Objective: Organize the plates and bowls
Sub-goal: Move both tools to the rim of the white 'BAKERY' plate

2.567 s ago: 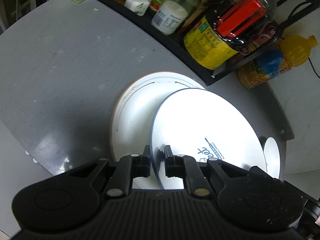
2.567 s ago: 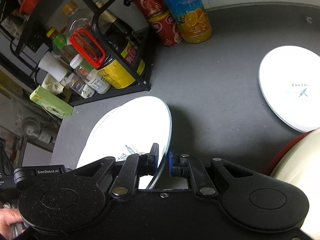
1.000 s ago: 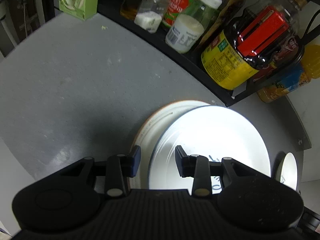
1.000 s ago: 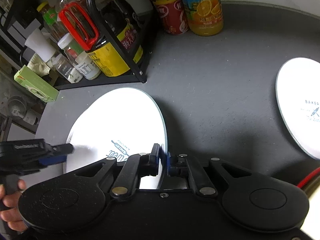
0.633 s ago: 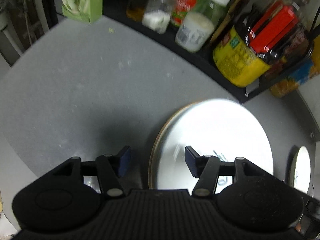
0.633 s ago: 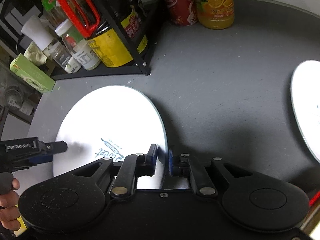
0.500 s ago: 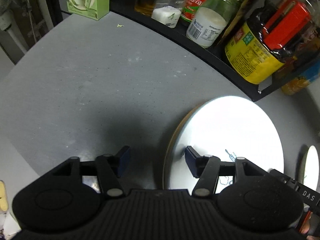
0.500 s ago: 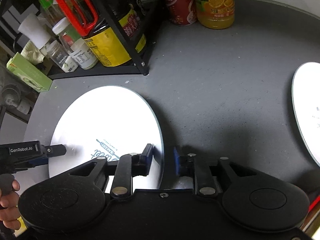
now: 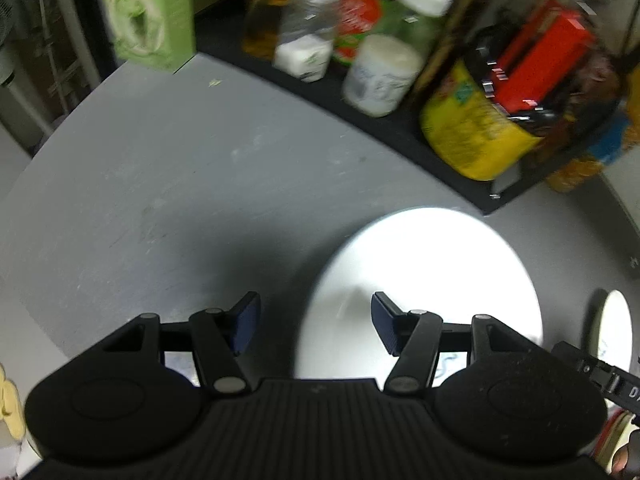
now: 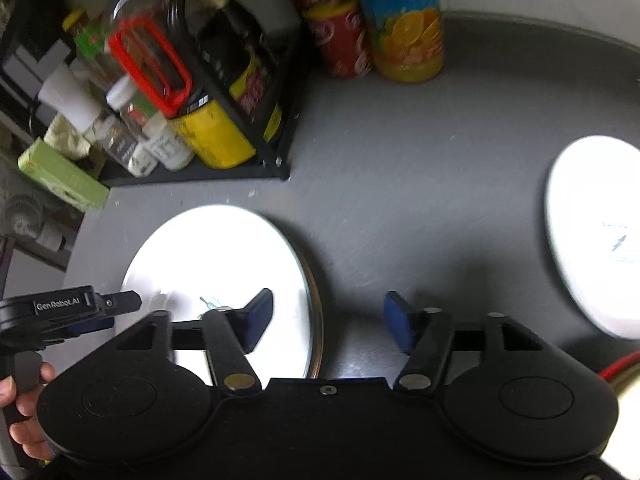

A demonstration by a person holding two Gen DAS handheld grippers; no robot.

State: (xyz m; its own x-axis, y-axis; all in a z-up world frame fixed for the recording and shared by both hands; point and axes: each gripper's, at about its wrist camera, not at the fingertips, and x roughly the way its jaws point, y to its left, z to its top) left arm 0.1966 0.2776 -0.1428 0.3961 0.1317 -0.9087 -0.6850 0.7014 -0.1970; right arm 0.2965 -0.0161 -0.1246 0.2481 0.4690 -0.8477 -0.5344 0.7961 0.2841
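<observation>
A white plate [image 9: 424, 276] lies flat on the grey table, stacked on a brown-rimmed plate whose edge [image 10: 318, 320] shows beneath it. My left gripper [image 9: 316, 320] is open, its right finger over the plate's near edge and nothing between the fingers. My right gripper [image 10: 328, 318] is open too, straddling the stack's right edge without holding it. The white plate [image 10: 216, 256] also shows in the right wrist view, with the left gripper [image 10: 80, 308] at its far side, held by a hand [image 10: 24, 420]. A second white plate [image 10: 592, 240] lies apart at the right.
A black rack [image 10: 276, 160] of bottles and jars stands behind the stack. An orange juice bottle [image 10: 404, 20] and red cans [image 10: 340, 40] sit at the back. A green box [image 9: 148, 12] is at the rack's left end. A red-rimmed bowl [image 10: 624, 364] is at the lower right.
Both grippers have opened and let go of the white plate. It went from tilted to lying flat on the brown-rimmed plate, and both grippers have drawn back a little.
</observation>
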